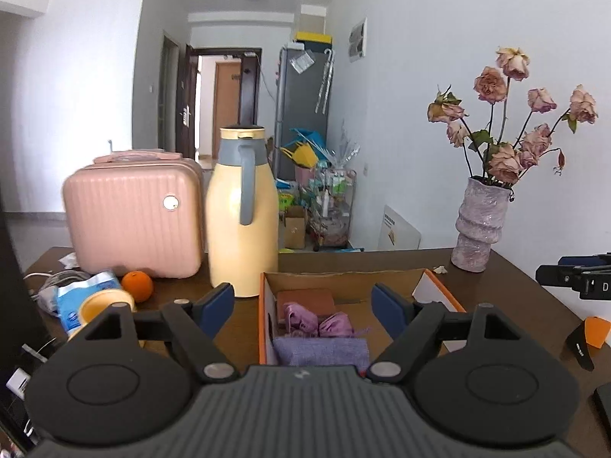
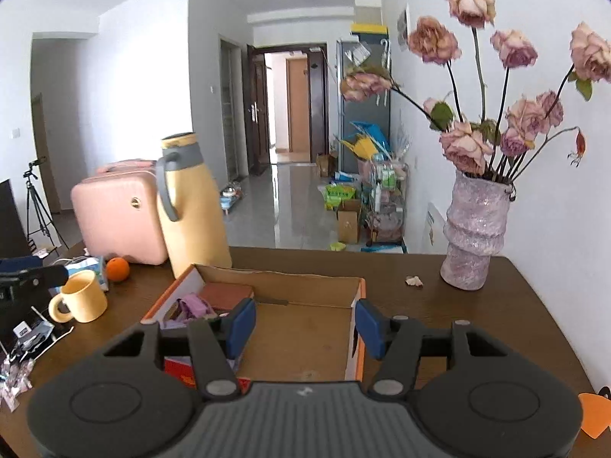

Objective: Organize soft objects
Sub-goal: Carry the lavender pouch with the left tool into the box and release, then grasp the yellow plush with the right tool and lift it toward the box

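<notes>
Low in the left-wrist frame, your folded purple cloth [image 1: 320,349] lies in the cardboard box [image 1: 263,305]; light and limp, so pinch its thick fold. Both tongs, left [image 1: 303,305] and right [image 2: 305,322], gape empty.

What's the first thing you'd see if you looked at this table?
Probably the faded pink roses in the bumpy lilac vase at the table's far right. Next, the tall yellow jug with a grey handle beside the ribbed pink suitcase on the left, and the orange-edged cardboard box holding purple cloths in the middle.
</notes>
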Tool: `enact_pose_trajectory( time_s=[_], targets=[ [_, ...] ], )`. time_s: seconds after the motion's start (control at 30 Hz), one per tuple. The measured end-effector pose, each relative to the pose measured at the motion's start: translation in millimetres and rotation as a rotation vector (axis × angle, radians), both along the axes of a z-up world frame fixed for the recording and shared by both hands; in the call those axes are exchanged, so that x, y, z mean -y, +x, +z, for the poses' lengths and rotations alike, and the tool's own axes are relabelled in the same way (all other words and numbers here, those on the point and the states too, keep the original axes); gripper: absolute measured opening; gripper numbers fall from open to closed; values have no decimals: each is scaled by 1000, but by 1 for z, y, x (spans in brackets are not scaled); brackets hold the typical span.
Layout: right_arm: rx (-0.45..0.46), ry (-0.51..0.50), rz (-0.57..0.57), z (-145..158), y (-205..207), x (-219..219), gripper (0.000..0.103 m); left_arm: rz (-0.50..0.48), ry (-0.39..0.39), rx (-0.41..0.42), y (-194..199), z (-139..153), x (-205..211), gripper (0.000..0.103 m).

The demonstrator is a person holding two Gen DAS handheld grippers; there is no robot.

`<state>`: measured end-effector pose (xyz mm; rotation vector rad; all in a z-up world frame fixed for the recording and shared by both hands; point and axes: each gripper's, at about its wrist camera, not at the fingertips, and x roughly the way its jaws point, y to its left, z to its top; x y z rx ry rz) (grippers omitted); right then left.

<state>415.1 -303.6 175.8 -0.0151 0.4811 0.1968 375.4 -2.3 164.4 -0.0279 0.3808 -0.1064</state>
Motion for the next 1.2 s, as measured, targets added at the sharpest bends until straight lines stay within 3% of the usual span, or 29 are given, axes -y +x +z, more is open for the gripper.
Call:
enact_pose_trajectory(
  time_s=[0.13, 0.23, 0.4, 0.5, 0.67, 0.77, 0.9, 1.07, 1.2],
  targets=[
    [93, 3, 23, -22, -55, -8, 60, -52, 32, 67, -72, -32, 1, 90],
    [158, 11, 52, -54, -112, -9, 69, -80, 57, 108, -127, -64, 8, 93],
    [195, -32, 80, -109, -193, -21, 69, -111, 38, 49, -191, -116, 12, 94],
    [173, 2, 83, -138, -234, -22, 70, -139, 42, -5, -209, -136, 15, 94],
    [87, 76, 47, -166, -253, -18, 70, -153, 56, -35, -206, -146, 22, 94],
    [81, 51, 16, -169, -252, -19, 70, -143, 40, -36, -200, -144, 22, 94],
    [78, 96, 7, -172, -245, -9, 69, -147, 28, -59, -185, -146, 27, 94],
    [71, 110, -20, -173, -224, 1, 69, -206, -39, -85, -142, -143, 41, 89],
    [86, 97, -11, -164, -188, 4, 69, -241, -100, -106, -84, -135, 57, 83]
  ],
)
